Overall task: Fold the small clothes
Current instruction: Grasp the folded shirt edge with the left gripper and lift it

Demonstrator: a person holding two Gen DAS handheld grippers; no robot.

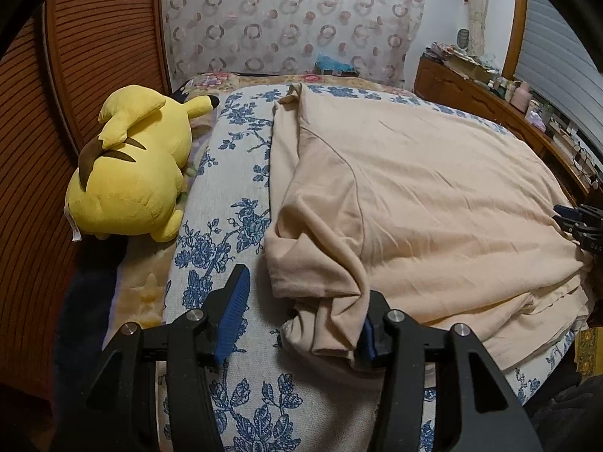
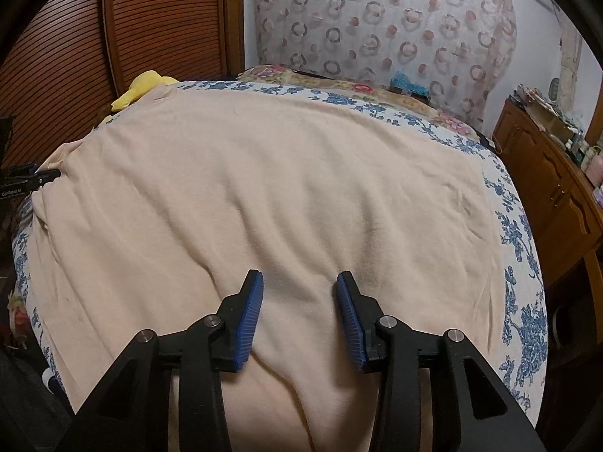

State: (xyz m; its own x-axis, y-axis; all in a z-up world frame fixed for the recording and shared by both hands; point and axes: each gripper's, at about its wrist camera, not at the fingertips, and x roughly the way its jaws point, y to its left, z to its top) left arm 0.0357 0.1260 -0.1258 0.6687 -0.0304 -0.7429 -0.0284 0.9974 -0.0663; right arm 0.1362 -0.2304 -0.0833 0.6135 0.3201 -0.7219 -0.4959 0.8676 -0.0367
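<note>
Floral bedspread (image 1: 211,263) under beige garment (image 1: 414,188), left gripper (image 1: 301,301) jaws wide, right pad half hidden by sleeve, right gripper (image 2: 299,316) jaws wide

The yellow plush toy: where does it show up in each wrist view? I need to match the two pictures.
Left wrist view: the yellow plush toy lies in full at the left, beside the beige garment, near the wooden slatted door.
Right wrist view: only a small yellow part peeks out at the upper left, behind the garment's far edge.
Shared landmark: the circle-patterned curtain behind the bed.
</note>
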